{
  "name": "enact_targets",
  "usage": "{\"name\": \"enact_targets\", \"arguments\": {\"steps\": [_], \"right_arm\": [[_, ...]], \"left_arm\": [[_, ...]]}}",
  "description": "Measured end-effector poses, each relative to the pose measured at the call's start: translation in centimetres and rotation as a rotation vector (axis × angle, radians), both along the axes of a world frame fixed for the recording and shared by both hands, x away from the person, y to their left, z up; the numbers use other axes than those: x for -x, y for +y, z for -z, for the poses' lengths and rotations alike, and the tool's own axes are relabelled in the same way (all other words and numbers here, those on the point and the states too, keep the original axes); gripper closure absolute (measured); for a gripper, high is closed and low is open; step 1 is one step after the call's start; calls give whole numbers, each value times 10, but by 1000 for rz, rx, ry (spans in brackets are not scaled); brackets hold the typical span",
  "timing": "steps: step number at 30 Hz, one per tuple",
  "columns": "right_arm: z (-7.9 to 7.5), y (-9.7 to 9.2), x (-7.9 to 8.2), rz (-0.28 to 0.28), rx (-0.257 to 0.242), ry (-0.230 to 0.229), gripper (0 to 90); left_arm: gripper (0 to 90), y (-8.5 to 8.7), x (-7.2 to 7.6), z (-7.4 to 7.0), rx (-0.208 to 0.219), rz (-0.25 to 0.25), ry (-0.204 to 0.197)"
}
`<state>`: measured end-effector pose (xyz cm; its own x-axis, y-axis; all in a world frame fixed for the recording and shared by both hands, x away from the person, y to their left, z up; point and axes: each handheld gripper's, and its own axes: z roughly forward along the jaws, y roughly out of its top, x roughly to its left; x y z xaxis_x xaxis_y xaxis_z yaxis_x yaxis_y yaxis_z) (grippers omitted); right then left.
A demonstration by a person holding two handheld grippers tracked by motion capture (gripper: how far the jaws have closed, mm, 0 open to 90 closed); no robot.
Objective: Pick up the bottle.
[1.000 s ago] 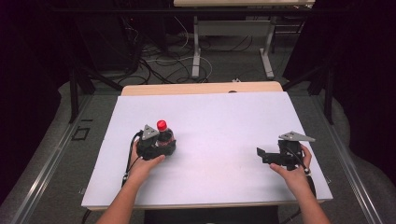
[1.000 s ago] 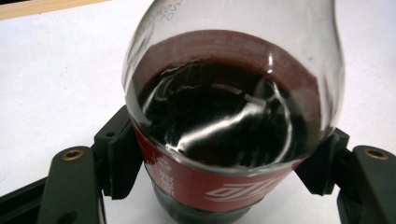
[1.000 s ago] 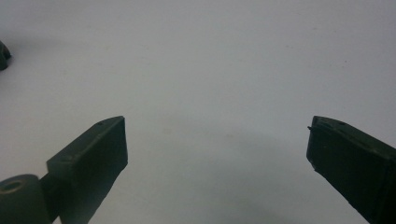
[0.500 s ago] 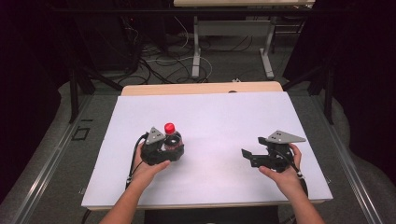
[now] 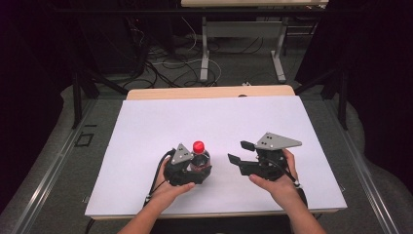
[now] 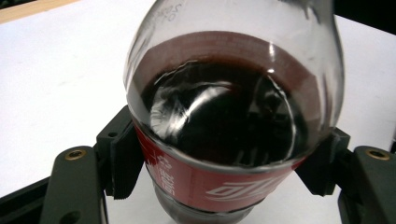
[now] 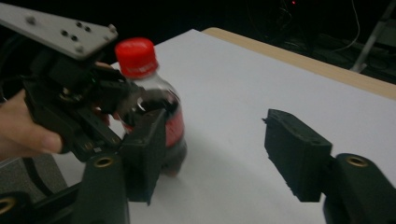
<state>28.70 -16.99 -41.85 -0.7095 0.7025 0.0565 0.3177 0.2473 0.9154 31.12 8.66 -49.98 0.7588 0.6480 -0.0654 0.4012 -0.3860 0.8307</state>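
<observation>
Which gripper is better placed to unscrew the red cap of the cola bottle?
Probably the right gripper: nothing between its jaws, pointed toward the red cap. The left gripper is clamped on the clear plastic cola bottle.

Left gripper, clamped on cola bottle, has carried it rightward and nearer the table's front edge. Right gripper has moved left toward the bottle and lifted; its jaws have just been closing, nothing between them. Gap between the two grippers much reduced
</observation>
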Motion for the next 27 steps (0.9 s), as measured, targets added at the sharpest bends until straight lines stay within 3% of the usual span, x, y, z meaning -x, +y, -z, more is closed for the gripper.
{"name": "enact_targets", "arguments": {"steps": [5, 8, 10, 12, 21, 27], "right_arm": [[-6, 17, 4, 37, -53, 2, 433], [-9, 29, 8, 77, -33, -31, 447], [-10, 35, 10, 100, -59, -63, 463], [-11, 41, 13, 113, -79, -58, 496], [2, 66, 18, 170, -50, -86, 527], [5, 72, 16, 180, -60, -65, 568]], "left_arm": [[290, -13, 7, 1, 6, 6, -7], [290, -21, 8, 1, 5, -1, -8], [290, -24, 9, 1, 9, -2, -15], [290, -25, 9, 1, 6, 4, -5], [290, -27, 11, 2, 17, -4, -20], [291, -28, 12, 3, 18, -2, -21]]}}
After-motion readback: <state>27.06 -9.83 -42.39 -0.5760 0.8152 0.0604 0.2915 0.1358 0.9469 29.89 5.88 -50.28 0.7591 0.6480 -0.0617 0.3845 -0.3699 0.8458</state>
